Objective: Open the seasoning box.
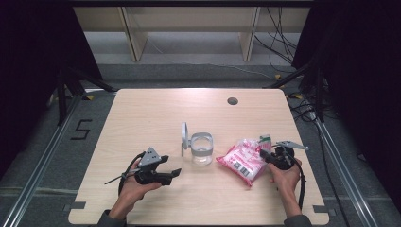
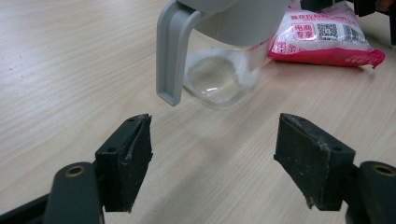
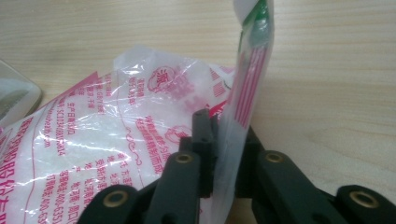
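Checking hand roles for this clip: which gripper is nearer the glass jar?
Left. The left gripper sits open just short of the jar, pointing at it. The right gripper is farther off, shut on the pink bag beside the jar.

Pink-and-white plastic bag [image 1: 242, 161] of white granules, printed red text, lying on table right of centre, one corner edge pinched upright. Clear glass jar [image 1: 202, 148] with grey collar, hinged lid open, standing upright just left of bag.
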### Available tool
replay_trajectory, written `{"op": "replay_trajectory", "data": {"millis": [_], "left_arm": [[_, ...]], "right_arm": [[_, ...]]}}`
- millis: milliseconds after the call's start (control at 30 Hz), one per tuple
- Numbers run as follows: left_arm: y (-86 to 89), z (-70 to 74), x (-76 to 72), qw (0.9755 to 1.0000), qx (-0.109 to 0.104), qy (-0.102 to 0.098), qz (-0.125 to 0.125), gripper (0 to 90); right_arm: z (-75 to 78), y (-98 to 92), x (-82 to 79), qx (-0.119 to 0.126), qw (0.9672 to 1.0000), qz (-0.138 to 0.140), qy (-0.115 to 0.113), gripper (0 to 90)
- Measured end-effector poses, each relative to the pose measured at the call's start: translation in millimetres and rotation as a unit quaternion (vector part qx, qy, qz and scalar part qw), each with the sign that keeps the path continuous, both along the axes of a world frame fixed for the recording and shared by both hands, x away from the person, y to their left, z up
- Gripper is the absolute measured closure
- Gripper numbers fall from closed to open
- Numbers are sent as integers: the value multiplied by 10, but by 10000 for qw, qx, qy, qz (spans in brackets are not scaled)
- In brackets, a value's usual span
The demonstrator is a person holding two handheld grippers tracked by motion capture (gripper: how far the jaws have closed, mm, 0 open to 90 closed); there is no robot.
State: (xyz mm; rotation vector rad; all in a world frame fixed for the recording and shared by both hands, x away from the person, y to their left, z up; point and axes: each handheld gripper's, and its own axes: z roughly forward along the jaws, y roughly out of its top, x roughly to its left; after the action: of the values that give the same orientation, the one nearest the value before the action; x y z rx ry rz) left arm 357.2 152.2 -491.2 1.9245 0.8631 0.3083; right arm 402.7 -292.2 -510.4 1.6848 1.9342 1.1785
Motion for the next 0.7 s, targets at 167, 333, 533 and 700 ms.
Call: {"op": "replay_trajectory", "data": {"millis": [167,333,533,700], "left_arm": [[5,10,-7,9999,122,-1,-19,265],[0,47,-16,10000,-12,-12,-68,266],[-45,47,-43,9998,8,4,-203,267],[-166,12,-95,9994,38,3,-357,269]], "right_arm": [[34,14,16,-403,9985,285,-224,900],[111,44,5,-373,9969,415,-549,900],[314,124,-75,-92,9928,604,-1029,900],[517,238,-199,255,9873,784,-1361,900]]}}
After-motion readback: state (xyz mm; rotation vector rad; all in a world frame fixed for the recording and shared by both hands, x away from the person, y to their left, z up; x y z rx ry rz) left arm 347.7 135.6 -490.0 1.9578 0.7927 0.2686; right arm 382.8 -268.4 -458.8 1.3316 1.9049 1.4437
